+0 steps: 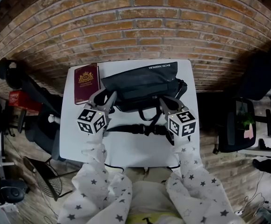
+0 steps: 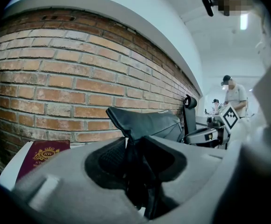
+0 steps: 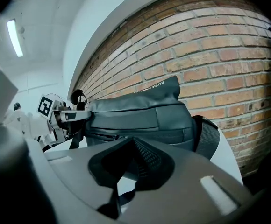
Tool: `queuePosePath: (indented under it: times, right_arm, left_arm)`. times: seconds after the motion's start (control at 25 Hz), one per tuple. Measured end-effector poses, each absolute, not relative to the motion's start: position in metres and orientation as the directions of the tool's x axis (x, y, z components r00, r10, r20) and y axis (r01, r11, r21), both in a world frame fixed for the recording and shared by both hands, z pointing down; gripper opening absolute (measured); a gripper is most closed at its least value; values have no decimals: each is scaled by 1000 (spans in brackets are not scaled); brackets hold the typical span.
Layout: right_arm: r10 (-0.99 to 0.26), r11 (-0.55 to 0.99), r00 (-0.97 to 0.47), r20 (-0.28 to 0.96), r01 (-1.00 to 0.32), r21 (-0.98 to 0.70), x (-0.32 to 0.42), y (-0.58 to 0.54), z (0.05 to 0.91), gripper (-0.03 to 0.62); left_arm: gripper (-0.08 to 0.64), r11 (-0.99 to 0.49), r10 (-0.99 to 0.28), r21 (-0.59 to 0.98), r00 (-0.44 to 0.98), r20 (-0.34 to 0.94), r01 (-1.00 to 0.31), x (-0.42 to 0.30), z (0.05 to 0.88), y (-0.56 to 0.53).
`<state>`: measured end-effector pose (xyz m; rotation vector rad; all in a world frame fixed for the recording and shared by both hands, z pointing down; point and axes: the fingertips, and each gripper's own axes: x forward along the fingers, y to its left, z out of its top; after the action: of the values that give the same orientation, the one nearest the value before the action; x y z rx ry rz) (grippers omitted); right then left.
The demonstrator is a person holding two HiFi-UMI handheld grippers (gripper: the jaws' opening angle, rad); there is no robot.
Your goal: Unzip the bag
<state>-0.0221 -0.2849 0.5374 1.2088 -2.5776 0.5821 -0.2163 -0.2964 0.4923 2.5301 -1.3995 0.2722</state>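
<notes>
Jaws of left gripper clamped on fabric fold at left end of bag; right gripper jaws drawn together at tips, nothing seen held, short of zip pull. Bag at back of desk by brick wall, beside passport. Risk – fold slips from clamp under zip tension, bag skids; right jaws may catch strap. Long axis left–right, parallel to wall; zip side faces person

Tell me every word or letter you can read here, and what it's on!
"RW": in the gold crest on the maroon booklet.
White print on the bag, along its top edge: too small to read for sure.
White print on the red box: blurred, unreadable.
</notes>
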Motion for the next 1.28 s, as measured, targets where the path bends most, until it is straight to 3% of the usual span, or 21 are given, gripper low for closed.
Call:
queuePosePath:
  times: [0.68, 1.28]
  right_arm:
    - [-756, 448, -563, 334, -817, -362, 7, -291, 537, 15]
    - [-806, 383, -480, 346, -869, -315, 51, -298, 533, 14]
  left_arm:
    - [117, -518, -801, 112, 527, 283, -848, -216, 494, -298]
    - [117, -508, -808, 120, 520, 278, -853, -217, 494, -298]
